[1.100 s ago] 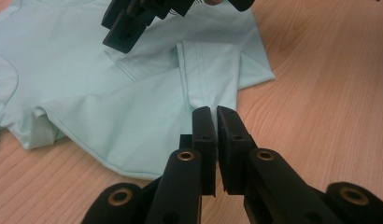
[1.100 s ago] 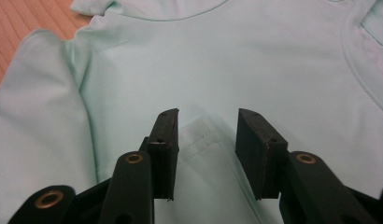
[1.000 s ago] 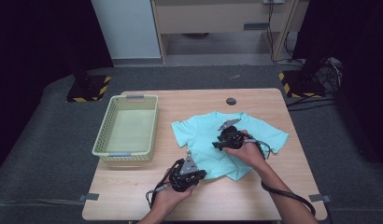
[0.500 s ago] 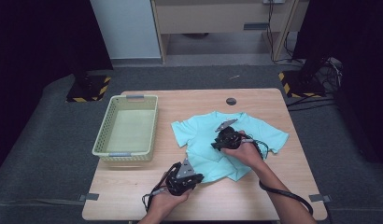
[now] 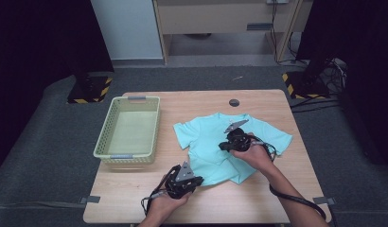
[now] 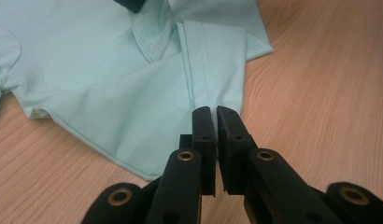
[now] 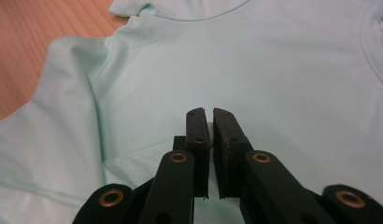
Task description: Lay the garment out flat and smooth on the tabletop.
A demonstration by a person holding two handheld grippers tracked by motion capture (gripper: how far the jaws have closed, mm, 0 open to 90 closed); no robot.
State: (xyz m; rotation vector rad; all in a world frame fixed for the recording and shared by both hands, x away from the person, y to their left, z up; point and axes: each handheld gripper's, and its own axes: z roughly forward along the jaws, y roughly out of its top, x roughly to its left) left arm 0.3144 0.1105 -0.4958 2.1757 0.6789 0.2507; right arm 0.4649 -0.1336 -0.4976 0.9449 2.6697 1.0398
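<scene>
Your light teal T-shirt (image 5: pixel 216 142) lies spread on the wooden table (image 5: pixel 277 203), right of centre, with its collar toward the far edge and its hem toward you. The near right part of the hem looks folded over onto itself; in the left gripper view that folded strip, with its double stitching, runs up from your jaws.

Your left gripper (image 5: pixel 198 180) sits at the near edge of the shirt, at the hem's lower corner. Its jaws are pressed together, and in the left gripper view (image 6: pixel 213 112) the hem's edge runs in between the tips, so you are pinching the T-shirt there.

Your right gripper (image 5: pixel 222 144) rests on the middle of the shirt, with your right hand (image 5: pixel 253 153) behind it. Its jaws have just been closing and now stand pressed together. In the right gripper view (image 7: pixel 209 114) a sliver of pale cloth shows in the narrow gap between the tips, so it appears to pinch a small fold of the shirt's body.

A pale yellow-green plastic basket (image 5: pixel 103 142) stands on the left part of the table, well apart from the shirt. A small dark round disc (image 5: pixel 234 102) sits near the table's far edge, just beyond the collar.
</scene>
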